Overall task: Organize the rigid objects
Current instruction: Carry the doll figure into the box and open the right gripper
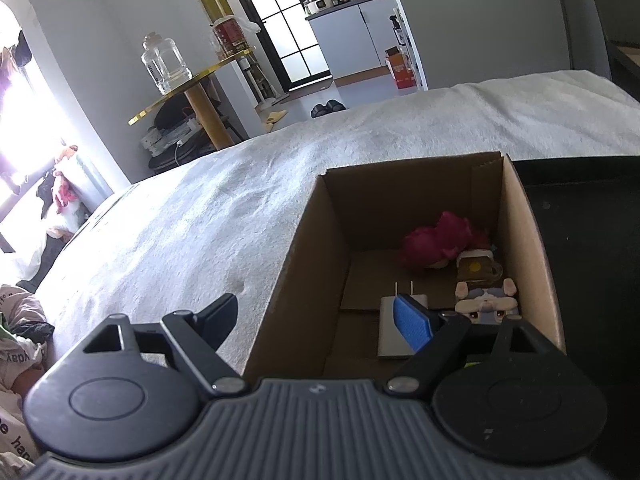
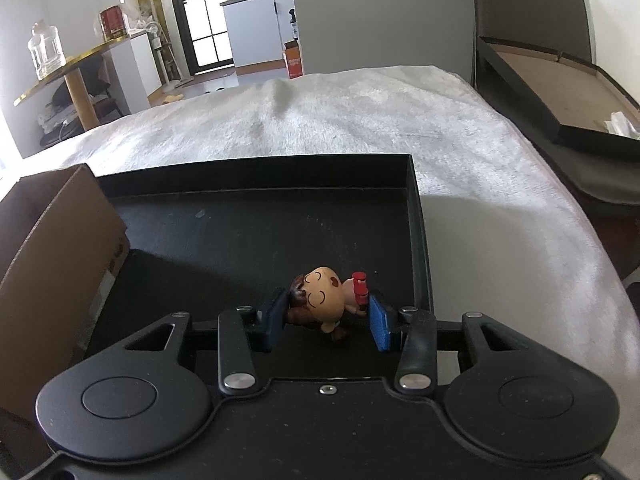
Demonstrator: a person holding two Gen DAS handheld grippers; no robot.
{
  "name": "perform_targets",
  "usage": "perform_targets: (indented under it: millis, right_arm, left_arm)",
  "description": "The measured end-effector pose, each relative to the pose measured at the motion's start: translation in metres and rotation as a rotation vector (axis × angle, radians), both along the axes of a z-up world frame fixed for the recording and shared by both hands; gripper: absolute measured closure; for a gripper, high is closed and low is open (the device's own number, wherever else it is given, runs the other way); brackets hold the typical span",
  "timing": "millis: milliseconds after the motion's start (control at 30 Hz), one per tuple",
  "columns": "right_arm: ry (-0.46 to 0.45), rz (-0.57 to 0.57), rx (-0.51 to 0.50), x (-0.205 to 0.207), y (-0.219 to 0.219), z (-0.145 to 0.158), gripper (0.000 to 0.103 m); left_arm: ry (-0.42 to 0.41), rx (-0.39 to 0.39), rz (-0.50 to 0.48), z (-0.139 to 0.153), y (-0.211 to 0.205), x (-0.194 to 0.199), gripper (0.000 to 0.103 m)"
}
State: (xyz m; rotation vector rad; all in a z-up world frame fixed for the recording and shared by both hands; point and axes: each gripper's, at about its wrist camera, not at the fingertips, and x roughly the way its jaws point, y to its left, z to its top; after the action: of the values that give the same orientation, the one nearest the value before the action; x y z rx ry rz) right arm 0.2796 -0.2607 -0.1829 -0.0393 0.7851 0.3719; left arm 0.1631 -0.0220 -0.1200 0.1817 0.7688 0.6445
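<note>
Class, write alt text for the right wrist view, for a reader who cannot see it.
The right gripper closes around a small cartoon figurine lying in a shallow black tray on a white blanket. A cardboard box stands at the tray's left.

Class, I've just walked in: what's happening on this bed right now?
A person is sorting small toys with two handheld tools. The right tool brackets a cartoon figurine lying in the black tray; whether it grips is unclear. The left tool is open over the cardboard box, which already holds a charger and other figurines.
</note>
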Motion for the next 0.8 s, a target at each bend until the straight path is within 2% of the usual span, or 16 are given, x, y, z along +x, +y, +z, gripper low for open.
perform_targets:
  millis: [267,567,800]
  right_arm:
    - [-0.017,0.009,-0.007,-0.016,0.011,0.018,0.061]
    - [-0.054,0.024,-0.026,-0.029,0.034,0.037,0.061]
    - [-0.076,0.051,-0.027,-0.04,0.057,0.052,0.061]
  left_arm:
    - [-0.039,-0.037,0.015,0.007,0.013,-0.01,0.019]
    - [-0.056,-0.113,-0.036,0.007,0.017,-0.02,0.019]
    - [-0.084,-0.178,-0.012,0.007,0.032,-0.028,0.019]
